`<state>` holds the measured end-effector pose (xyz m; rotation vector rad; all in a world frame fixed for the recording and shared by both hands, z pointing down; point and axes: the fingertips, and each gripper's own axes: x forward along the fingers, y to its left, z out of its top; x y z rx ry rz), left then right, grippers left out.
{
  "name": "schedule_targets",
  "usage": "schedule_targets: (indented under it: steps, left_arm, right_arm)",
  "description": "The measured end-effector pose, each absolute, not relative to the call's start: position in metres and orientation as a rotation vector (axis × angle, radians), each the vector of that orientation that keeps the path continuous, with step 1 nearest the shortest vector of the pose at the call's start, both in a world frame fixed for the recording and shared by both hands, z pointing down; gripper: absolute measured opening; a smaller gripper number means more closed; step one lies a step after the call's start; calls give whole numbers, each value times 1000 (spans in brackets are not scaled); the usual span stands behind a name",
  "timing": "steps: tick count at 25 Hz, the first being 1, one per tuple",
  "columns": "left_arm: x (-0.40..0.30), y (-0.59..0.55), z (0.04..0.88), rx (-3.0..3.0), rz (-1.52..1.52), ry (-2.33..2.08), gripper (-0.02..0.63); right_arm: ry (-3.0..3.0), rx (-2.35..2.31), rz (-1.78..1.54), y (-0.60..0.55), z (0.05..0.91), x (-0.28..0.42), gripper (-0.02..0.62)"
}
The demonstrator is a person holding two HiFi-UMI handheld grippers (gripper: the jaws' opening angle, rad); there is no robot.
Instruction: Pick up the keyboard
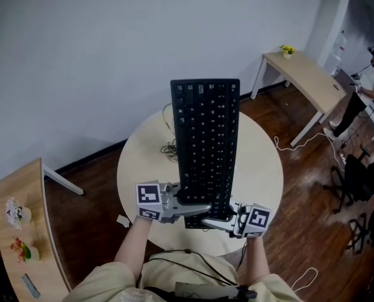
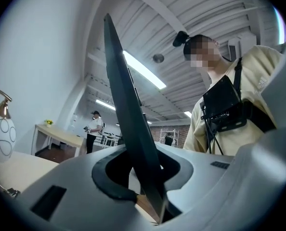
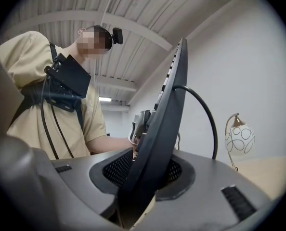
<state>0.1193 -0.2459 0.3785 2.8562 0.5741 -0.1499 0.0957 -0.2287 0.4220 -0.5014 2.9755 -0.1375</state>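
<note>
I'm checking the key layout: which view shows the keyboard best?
The head view: the keyboard shows its whole key face, held at its near end. The left gripper view and the right gripper view each show little more than its thin edge, clamped between the jaws.

Black keyboard lifted, near end clamped, above round table.

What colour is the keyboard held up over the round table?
The keyboard is black, keys and casing alike. It shows best in the head view.
</note>
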Motion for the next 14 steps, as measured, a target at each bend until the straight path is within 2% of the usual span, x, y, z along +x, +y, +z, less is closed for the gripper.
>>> schedule_targets:
  steps: [8,14]
  left_arm:
    - [115,-238,387,2842,-113,628,100]
    - [137,-248,387,2852,-88,581,101]
  right_arm:
    - [2958,-539,-211,-218,428,86,149]
    - [2963,-582,-181,-228,427,107,149]
